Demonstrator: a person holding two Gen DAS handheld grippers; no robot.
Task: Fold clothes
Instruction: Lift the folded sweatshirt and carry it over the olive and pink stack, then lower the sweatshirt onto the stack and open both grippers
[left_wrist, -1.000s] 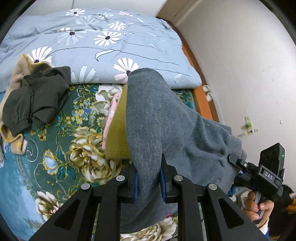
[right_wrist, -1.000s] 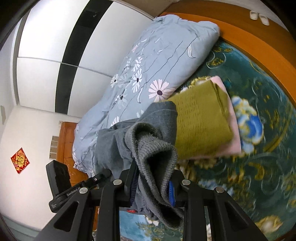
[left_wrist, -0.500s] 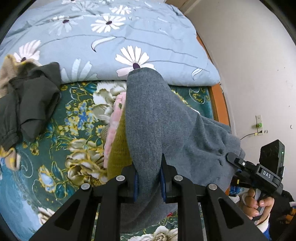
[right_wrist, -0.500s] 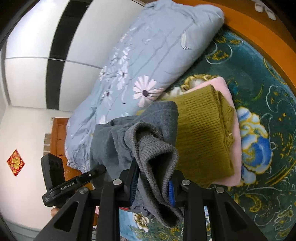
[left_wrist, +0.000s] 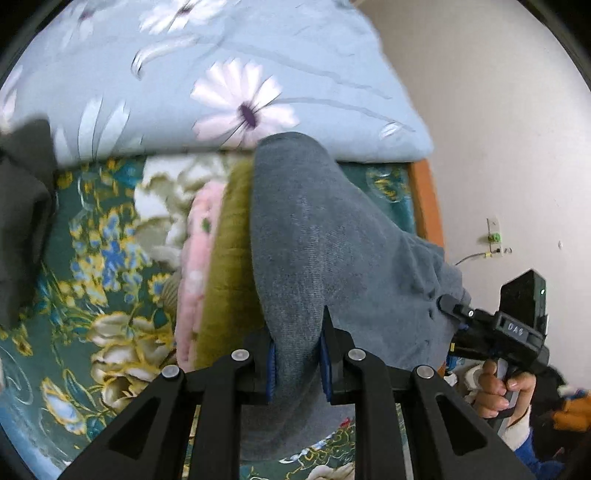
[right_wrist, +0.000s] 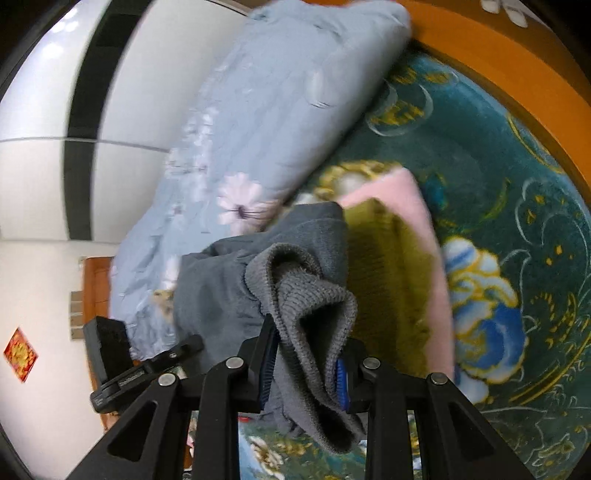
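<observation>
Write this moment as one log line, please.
left gripper: shut on grey knitted garment | right gripper: shut on same | over folded olive-and-pink stack

Grey garment (left_wrist: 332, 251) matt ribbed knit; olive sweater (right_wrist: 388, 273) coarse knit; bed frame (right_wrist: 498, 74) glossy wood.

Only legible txt: "DAS", upside down, on black body of right gripper (left_wrist: 458, 321), seen in left wrist view. Other gripper's label too blurred.
</observation>
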